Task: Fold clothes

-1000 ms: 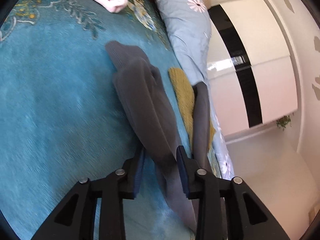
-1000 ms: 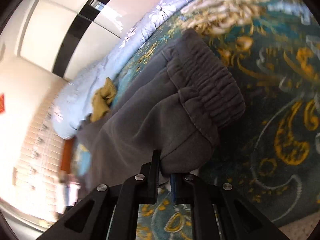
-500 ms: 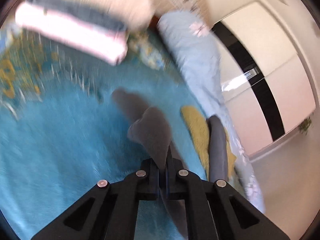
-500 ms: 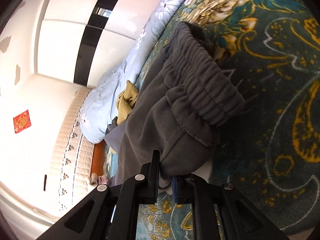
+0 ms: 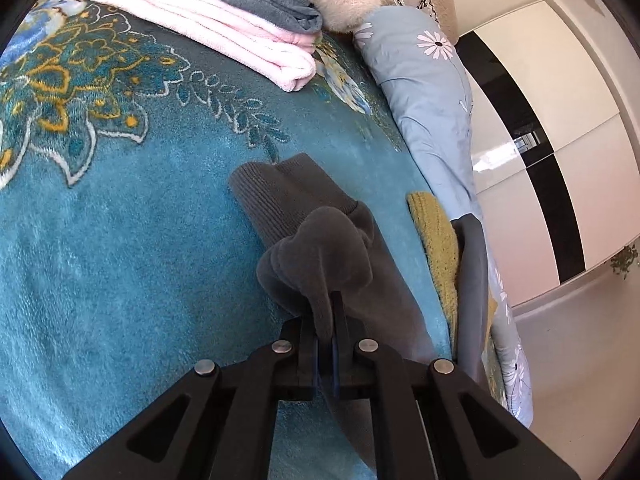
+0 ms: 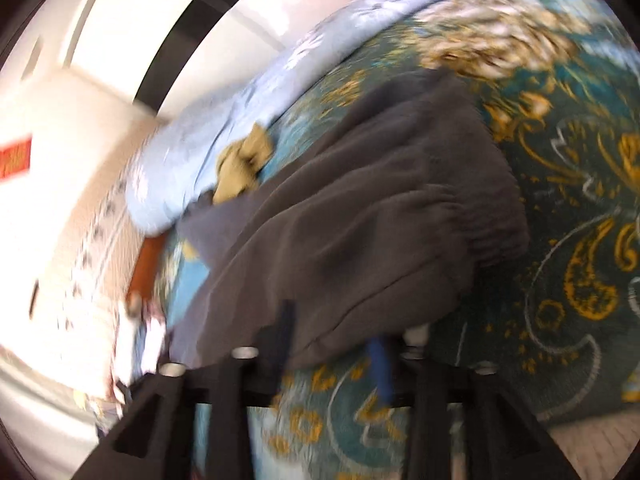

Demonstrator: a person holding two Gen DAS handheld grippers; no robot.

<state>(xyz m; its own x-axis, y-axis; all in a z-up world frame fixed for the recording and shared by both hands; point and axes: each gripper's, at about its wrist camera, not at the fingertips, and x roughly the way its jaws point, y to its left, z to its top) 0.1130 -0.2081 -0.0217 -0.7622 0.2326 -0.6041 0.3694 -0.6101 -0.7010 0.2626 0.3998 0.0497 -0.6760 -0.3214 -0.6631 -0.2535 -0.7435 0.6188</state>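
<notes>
From the left wrist camera, the left gripper [image 5: 326, 330] is pinched tight on a bunched-up fold of the grey sweatpants [image 5: 320, 248]. The ribbed ankle cuff [image 5: 272, 192] lies flat on the blue flowery blanket [image 5: 120, 240]. A folded pink towel [image 5: 224, 36] sits far up the bed, and a yellow knit [image 5: 436, 244] lies by the edge.

From the right wrist camera, all blurry, the right gripper [image 6: 332, 344] has its jaws spread apart. The sweatpants' stretchy waistband [image 6: 472, 216] lies on the blanket just past them.

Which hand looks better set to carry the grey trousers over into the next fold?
Probably left: its tool is shut on the grey trousers. The right tool is open, holding nothing.
</notes>
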